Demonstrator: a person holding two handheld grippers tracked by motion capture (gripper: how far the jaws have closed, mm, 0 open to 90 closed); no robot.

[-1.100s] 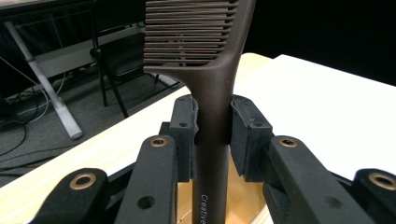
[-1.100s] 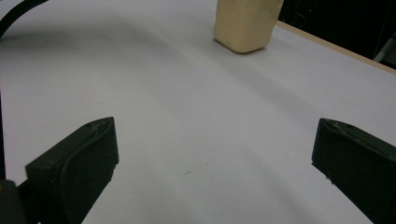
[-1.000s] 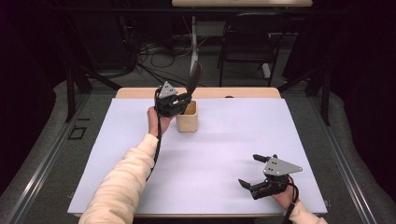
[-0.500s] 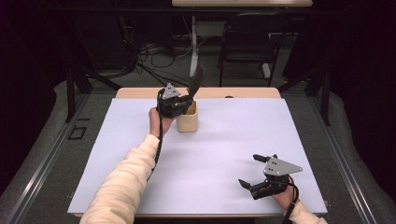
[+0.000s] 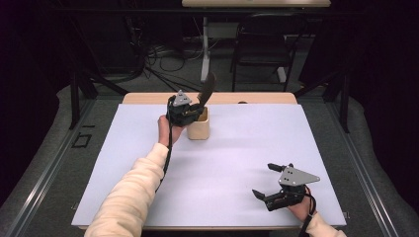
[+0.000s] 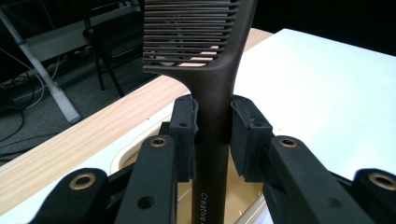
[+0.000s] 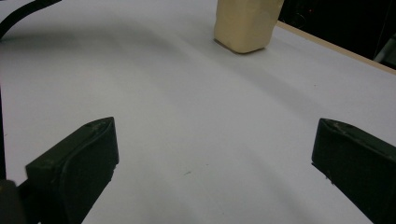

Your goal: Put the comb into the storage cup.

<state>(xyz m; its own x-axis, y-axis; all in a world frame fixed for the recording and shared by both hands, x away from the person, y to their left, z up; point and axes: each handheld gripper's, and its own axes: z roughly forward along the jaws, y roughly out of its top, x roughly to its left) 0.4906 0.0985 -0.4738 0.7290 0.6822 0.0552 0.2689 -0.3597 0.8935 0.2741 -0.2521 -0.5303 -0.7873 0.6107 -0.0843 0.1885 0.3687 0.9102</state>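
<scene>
Clamping a dark brown comb [image 6: 212,79] by its handle, the left gripper [image 5: 190,109] hangs directly above the cream holder [image 5: 198,126], the landmark at the far side of the white surface [image 5: 232,163]. In the left gripper view both rubber pads [image 6: 187,128] press flat against the handle, whose lower end points down into the holder's open mouth while the toothed head rises above the jaws. The step in hand looks like standing the comb in the holder, or drawing it out; the pictures alone do not settle which. If it is going in, the next move calls for a straight descent that keeps the handle clear of the rim, then a release once the tip rests on the bottom.

The comb is matte moulded plastic, with fine parallel teeth and a slim tapering handle bearing small pale lettering. The holder is a smooth, rounded-corner box with glossy inner walls. Well apart from the holder, at the near right of the surface, the right gripper [image 5: 272,183] rests with its jaws spread wide and nothing between them.
</scene>
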